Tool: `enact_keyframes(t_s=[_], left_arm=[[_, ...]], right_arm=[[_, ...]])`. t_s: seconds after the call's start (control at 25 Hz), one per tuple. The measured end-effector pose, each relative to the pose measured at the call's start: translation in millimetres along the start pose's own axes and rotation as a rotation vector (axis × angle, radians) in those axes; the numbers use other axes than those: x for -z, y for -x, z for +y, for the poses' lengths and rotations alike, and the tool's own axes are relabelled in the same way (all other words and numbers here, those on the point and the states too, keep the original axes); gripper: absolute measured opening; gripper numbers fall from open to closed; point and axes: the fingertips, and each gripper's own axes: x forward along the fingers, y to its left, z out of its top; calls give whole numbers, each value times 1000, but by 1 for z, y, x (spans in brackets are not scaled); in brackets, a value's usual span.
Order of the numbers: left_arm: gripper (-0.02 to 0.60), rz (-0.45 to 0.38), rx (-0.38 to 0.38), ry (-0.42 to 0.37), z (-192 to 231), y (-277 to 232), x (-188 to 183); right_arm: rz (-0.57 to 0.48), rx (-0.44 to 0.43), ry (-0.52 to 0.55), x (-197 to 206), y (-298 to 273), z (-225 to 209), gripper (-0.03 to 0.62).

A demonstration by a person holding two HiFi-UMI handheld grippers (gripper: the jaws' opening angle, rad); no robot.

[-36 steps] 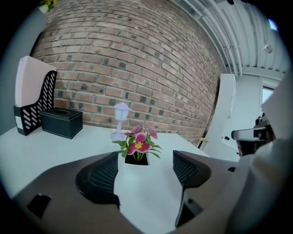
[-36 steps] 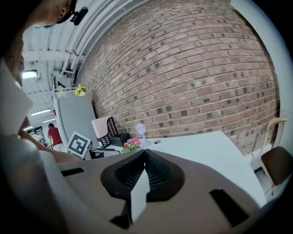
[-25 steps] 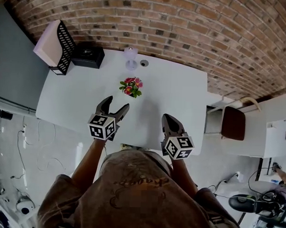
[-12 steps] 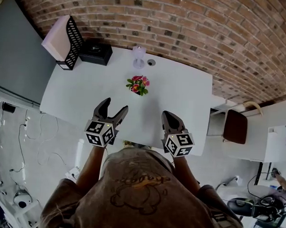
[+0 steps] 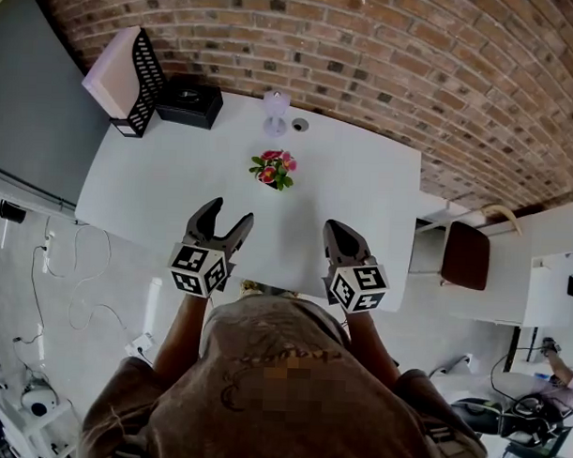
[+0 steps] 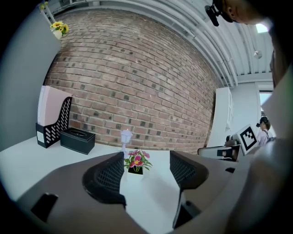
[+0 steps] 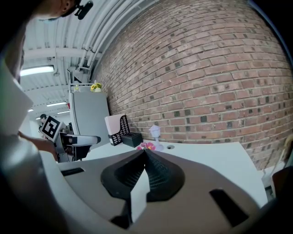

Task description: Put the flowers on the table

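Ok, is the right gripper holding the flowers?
No, the right gripper is shut with nothing in it, while the flowers stand well ahead of it on the table.

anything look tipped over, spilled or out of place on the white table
Nothing stands out. The potted flowers stand upright near the middle of the table, and the small lamp ornament, black box and file holder sit upright along the edge by the brick wall. No spill or damage shows.
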Motion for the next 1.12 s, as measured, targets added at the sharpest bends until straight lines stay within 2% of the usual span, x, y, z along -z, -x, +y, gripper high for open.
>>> enact_keyframes(t_s=[0.12,0.4,0.6,1.12], left_arm=[[233,-12,-4,-5,0,2,0],[61,-19,-18,-7,3,3,3],[26,-19,-35,-3,6,3,5],[23,-29,-34,24,8,-5,-1]], right_arm=[[-1,2,3,-2,0,-1,3],[-3,2,7,-3,0,-3,3],[-7,7,6,-3,2,-7,3],[-8,-10,-2,-2,0,-4,3]])
